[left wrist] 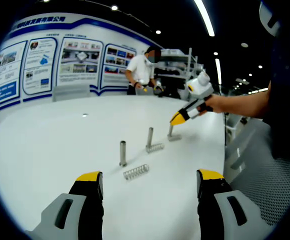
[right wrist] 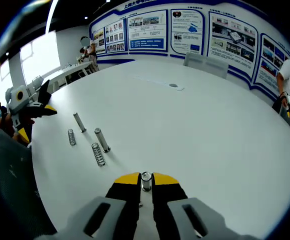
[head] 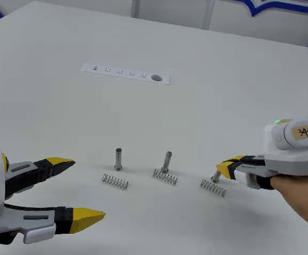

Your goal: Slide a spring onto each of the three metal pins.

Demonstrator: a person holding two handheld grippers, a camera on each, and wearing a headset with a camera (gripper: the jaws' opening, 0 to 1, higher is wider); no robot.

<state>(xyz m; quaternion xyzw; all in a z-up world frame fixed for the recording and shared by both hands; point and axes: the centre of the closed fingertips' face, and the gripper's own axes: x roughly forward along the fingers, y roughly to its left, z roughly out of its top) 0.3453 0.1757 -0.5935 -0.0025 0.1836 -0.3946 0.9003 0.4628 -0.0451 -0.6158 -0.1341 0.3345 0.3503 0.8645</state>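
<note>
Steel-grey and smooth, three cylindrical pins are standing upright on the matte white counter (head: 207, 106). In the head view the right gripper (head: 221, 169) is pointing in from the right edge, its yellow-tipped jaws clenched around the right-hand pin (head: 216, 176). The right gripper view is making that grasp plain, showing the pin's round top pinched between the two tips at lower centre. The left-hand pin (head: 118, 159) and middle pin (head: 167, 161) are standing free in the lower middle of the frame. A coiled wire spring is lying flat just below each pin's foot: left spring (head: 115, 181), middle spring (head: 165, 176), right spring (head: 213, 187). The left gripper (head: 82, 188) is hovering at the lower left with its jaws spread wide and grasping nothing; its own view is framing the pins beyond that gap. A flat white power strip (head: 126, 74) is lying in the upper middle. The gripper views are adding blue-framed wall posters (right wrist: 185, 30) and a person in a white shirt (left wrist: 140, 75) beyond the counter.
</note>
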